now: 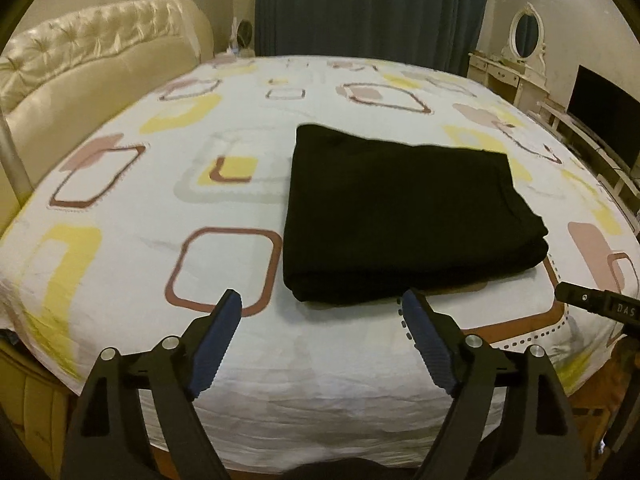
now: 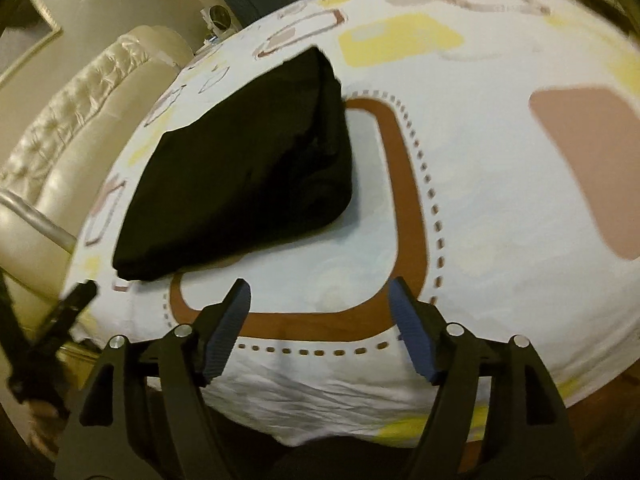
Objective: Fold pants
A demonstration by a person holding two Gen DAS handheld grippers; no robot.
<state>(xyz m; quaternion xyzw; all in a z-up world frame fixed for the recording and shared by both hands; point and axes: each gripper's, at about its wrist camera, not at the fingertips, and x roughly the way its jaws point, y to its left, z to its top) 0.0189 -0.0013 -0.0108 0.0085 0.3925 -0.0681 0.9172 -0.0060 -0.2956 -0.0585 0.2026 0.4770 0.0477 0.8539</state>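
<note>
Black pants (image 1: 404,216) folded into a flat stack

The pants (image 2: 240,168) lie as a thick, roughly rectangular bundle of several layers, resting flat on the patterned bed sheet (image 1: 140,208) near its front edge, with neat, squared sides and the layered edges showing along the right.

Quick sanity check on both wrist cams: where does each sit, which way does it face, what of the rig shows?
Left wrist: behind the open left gripper at the bed's near edge, facing across the patterned white bedsheet at the folded black pants; the right gripper shows only as a black tip at the right edge.
Right wrist: behind the open right gripper, tilted, pants to its left; black rig part at the left edge.
Shared: pants, sheet, cream tufted headboard.
</note>
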